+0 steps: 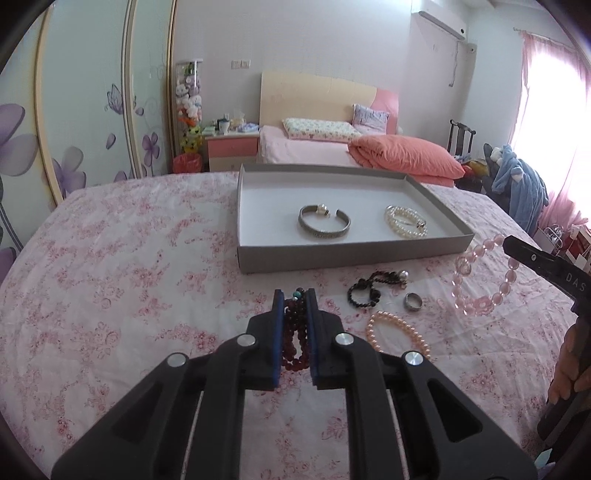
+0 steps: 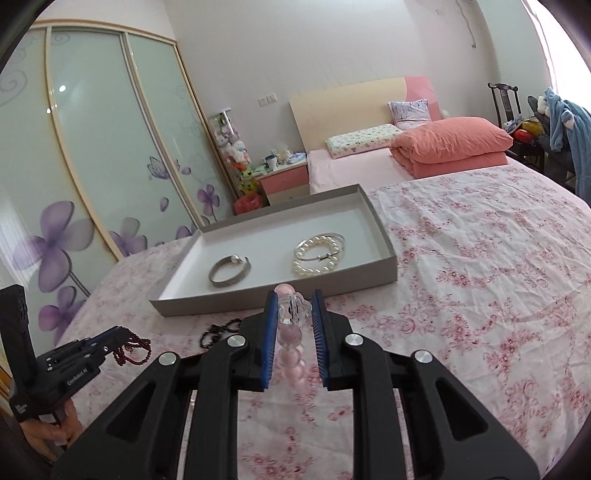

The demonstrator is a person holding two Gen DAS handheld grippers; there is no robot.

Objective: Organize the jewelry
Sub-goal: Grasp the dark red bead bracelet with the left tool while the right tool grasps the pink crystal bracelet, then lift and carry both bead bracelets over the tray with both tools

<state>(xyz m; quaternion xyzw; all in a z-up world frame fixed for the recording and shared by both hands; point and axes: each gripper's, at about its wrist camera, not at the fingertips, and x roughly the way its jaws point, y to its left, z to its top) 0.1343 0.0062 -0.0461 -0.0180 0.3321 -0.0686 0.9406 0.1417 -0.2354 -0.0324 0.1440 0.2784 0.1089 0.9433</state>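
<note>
Tray point(image 1: 332, 254) sits on the bed point(image 1: 129, 277). Inside it, bangle point(image 1: 324, 221) left, pearls point(image 1: 405, 220) right. Before the tray: beads point(image 1: 364, 291), ring point(image 1: 413, 302), bracelet point(image 1: 399, 332) nearest.

A home bedroom is shown. A bed point(image 1: 314, 147) with a pale headboard point(image 1: 317, 96), pillows and a folded coral duvet point(image 1: 402, 158) is seen at the far wall, beside a pink nightstand point(image 1: 232, 149). A sliding wardrobe point(image 2: 92, 147) printed with purple flowers, a wall air conditioner point(image 1: 441, 20) and pink curtains point(image 1: 554, 110) are also seen.
</note>
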